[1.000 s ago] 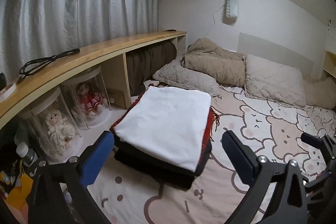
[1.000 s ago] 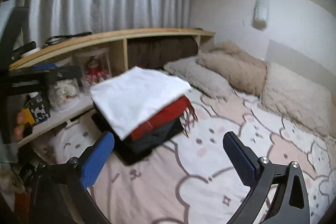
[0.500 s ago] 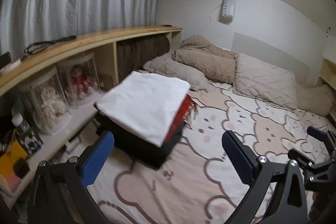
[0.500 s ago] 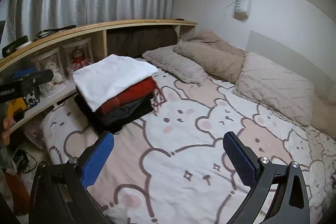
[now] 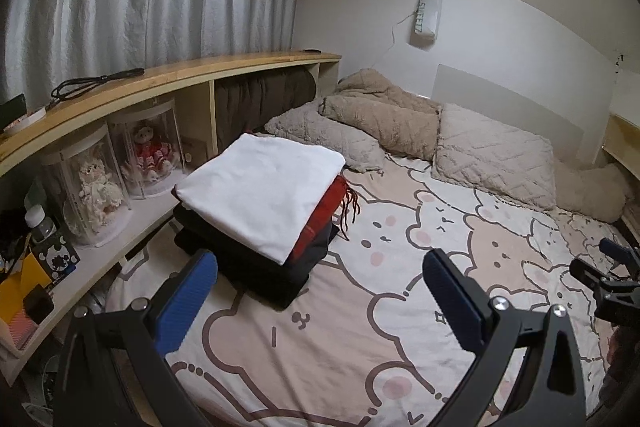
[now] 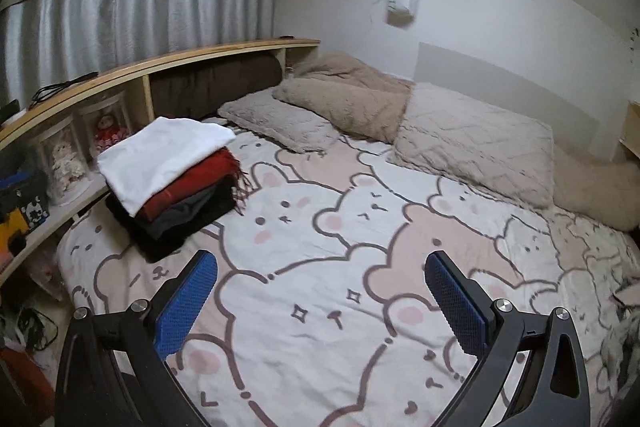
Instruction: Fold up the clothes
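A stack of folded clothes lies on the bed at the left, by the shelf: a white piece [image 5: 260, 195] on top, a red fringed one [image 5: 324, 215] under it, dark ones [image 5: 256, 267] at the bottom. The stack also shows in the right wrist view [image 6: 160, 159]. My left gripper [image 5: 320, 291] is open and empty, held above the bed just in front of the stack. My right gripper [image 6: 320, 291] is open and empty, further back over the bear-print sheet [image 6: 320, 227]. The right gripper's tip shows at the right edge of the left wrist view [image 5: 612, 267].
A wooden shelf [image 5: 168, 83] runs along the left with doll cases [image 5: 144, 155] and small items. Beige pillows [image 5: 492, 155] and a beige quilt [image 5: 380, 107] lie at the head of the bed. A grey-white thing [image 6: 624, 327] lies at the right edge.
Both grippers have pulled back from the stack, which now looks smaller and further left in both views. Both stayed open and empty.
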